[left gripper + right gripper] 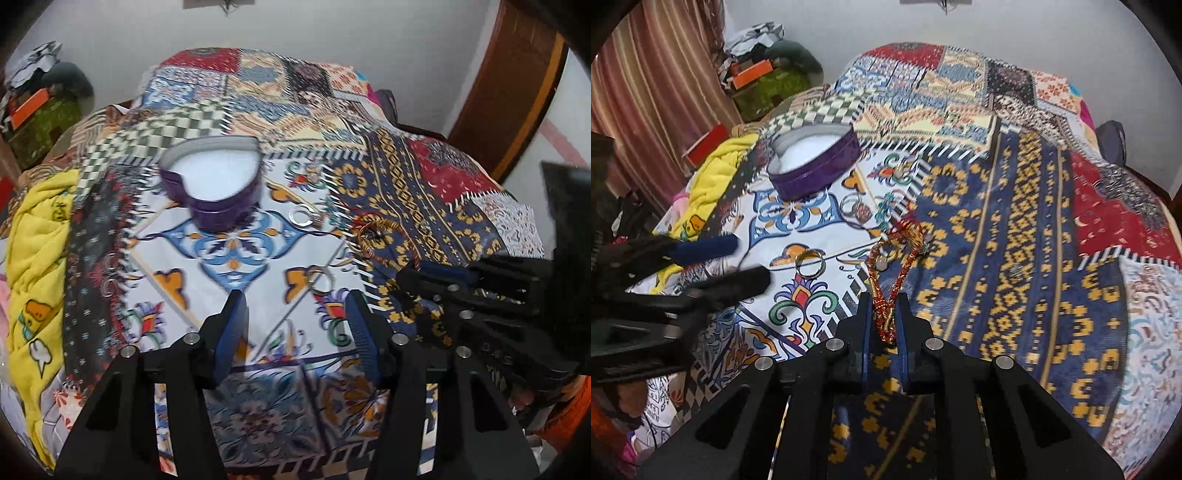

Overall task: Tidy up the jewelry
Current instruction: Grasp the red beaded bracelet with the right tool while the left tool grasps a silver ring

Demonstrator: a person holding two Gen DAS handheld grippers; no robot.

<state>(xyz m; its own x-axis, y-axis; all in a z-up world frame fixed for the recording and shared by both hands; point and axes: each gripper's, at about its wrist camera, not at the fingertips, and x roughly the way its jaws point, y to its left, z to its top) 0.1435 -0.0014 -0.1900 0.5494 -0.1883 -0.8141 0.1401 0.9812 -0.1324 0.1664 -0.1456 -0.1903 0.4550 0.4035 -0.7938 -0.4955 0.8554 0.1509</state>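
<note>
A purple heart-shaped box [214, 192] [816, 166] with a white lining stands open on the patchwork quilt [1015, 206]. My right gripper [884, 300] is shut on the knotted end of a red-and-gold braided bracelet [885, 321] [369, 243], whose loop trails forward on the blue-and-yellow patch. My left gripper [295, 306] [738, 264] hangs open over the white floral patch with nothing between its fingers. A pair of rings [321, 277] [809, 263] lies just ahead of it. Another silver ring [304, 216] [853, 208] lies nearer the box. A small silver piece [1019, 271] rests to the right.
A yellow printed cloth [37, 258] is bunched along the quilt's left edge. Bags and clutter [40, 110] pile up at the far left by a striped curtain [665, 74]. A wooden door frame [509, 92] stands at the right. A white wall is behind the quilt.
</note>
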